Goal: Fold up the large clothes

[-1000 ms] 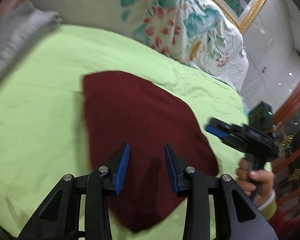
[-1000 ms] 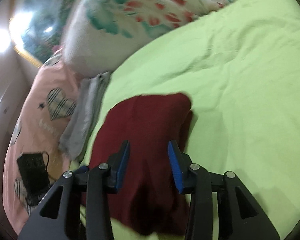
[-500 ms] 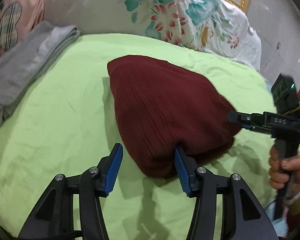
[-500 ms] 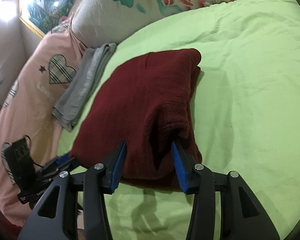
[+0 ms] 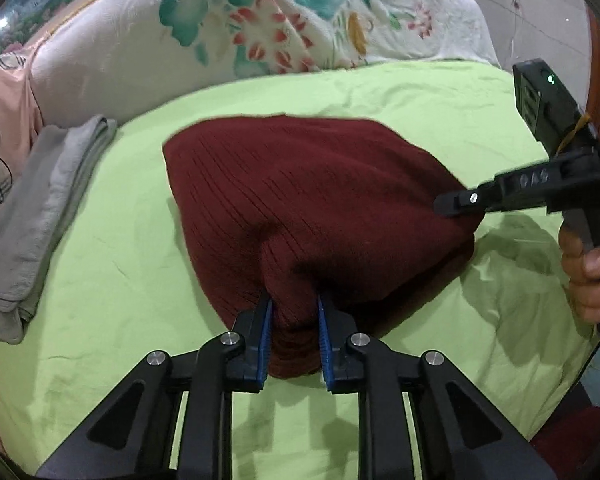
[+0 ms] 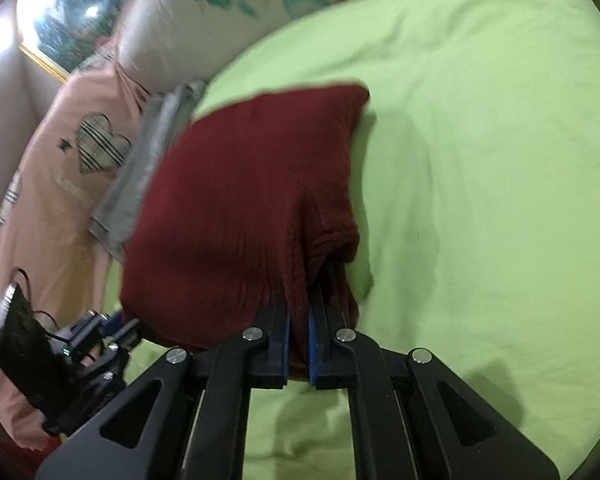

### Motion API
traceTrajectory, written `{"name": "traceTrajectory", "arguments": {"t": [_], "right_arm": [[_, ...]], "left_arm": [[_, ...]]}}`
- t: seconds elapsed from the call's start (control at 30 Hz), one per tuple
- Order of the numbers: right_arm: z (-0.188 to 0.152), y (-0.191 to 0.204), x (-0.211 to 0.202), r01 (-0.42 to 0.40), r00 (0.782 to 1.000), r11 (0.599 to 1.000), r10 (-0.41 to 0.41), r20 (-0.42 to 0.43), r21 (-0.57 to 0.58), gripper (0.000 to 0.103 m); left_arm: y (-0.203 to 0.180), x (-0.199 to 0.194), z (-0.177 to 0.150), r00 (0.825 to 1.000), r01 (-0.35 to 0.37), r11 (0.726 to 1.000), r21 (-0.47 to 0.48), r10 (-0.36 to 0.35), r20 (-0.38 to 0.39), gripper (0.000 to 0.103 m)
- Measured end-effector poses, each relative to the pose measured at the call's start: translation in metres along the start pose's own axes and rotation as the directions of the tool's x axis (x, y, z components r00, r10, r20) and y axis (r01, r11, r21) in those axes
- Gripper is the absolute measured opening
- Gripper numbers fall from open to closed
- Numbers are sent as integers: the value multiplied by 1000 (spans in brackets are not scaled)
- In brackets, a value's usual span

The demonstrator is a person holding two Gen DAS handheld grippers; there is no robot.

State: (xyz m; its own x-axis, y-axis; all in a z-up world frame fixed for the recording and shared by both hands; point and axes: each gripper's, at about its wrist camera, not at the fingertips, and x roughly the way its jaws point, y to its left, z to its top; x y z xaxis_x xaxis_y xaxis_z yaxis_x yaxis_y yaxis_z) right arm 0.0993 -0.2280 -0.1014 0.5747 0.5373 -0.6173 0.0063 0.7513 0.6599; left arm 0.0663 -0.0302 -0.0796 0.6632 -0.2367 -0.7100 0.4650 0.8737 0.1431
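A folded dark red knit sweater (image 5: 308,200) lies on the green bedsheet (image 5: 120,248). My left gripper (image 5: 294,312) is shut on the sweater's near edge, with a bunch of fabric between its blue pads. My right gripper (image 6: 298,316) is shut on another edge of the sweater (image 6: 236,200). In the left wrist view the right gripper (image 5: 460,202) shows at the sweater's right side, held by a hand. In the right wrist view the left gripper (image 6: 108,324) shows at the sweater's lower left corner.
A folded grey garment (image 5: 40,208) lies left of the sweater, also seen in the right wrist view (image 6: 152,148). A white floral quilt (image 5: 260,28) and a pink bedding with plaid hearts (image 6: 60,184) line the far side. The green sheet (image 6: 480,160) stretches wide to the right.
Both grippers moved down to the sweater's edges and closed on the fabric; half a second ago both were open beside it. The sweater's gripped edges are now bunched and slightly raised.
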Motion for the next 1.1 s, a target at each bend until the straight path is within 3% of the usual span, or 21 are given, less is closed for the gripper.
{"name": "traceTrajectory", "arguments": {"t": [0.1,0.17,0.23,0.37,0.5,0.63,0.7,0.73,0.8,0.83,0.87,0.93,1.0,1.1], "right_arm": [[-1,0,-1,-14,1000,1000,14,5,25,11],[1,-1,-12,-24,1000,998,23,18,54,29],[4,0,-27,8,999,998,-11,53,57,35],[20,18,-63,58,981,998,-60,184,16,35],[40,60,-51,1,979,998,11,203,-56,35],[56,84,-7,-31,985,996,45,168,-82,29],[60,83,11,-57,988,996,65,139,-64,28],[60,78,19,-47,990,998,53,127,-51,28],[57,64,29,0,995,1000,3,98,-31,28],[55,52,35,34,997,999,-32,73,-17,22],[52,39,41,62,997,998,-61,55,-9,5],[50,14,44,65,996,997,-67,55,35,0],[53,-2,43,20,998,996,-25,58,82,0],[55,4,43,50,997,998,-53,55,48,0]], "left_arm": [[16,-14,1,998,57,998,-42,-57,-3,26],[32,-24,0,994,111,991,-79,-110,6,26],[53,-32,1,985,174,977,-123,-173,23,26],[88,-35,13,973,226,957,-181,-215,79,25],[118,-21,48,941,329,910,-251,-295,163,24],[120,17,77,903,428,860,-277,-399,156,15],[108,46,79,870,487,823,-291,-487,78,9],[97,60,75,841,526,802,-282,-539,37,9],[77,70,69,824,550,797,-250,-566,8,1],[65,75,66,810,567,788,-240,-586,-13,1],[52,79,65,800,577,783,-233,-599,-31,1],[29,88,62,807,566,799,-204,-588,-61,0],[16,97,61,794,579,785,-222,-604,-69,0],[17,101,63,805,563,790,-241,-591,-57,0]]}}
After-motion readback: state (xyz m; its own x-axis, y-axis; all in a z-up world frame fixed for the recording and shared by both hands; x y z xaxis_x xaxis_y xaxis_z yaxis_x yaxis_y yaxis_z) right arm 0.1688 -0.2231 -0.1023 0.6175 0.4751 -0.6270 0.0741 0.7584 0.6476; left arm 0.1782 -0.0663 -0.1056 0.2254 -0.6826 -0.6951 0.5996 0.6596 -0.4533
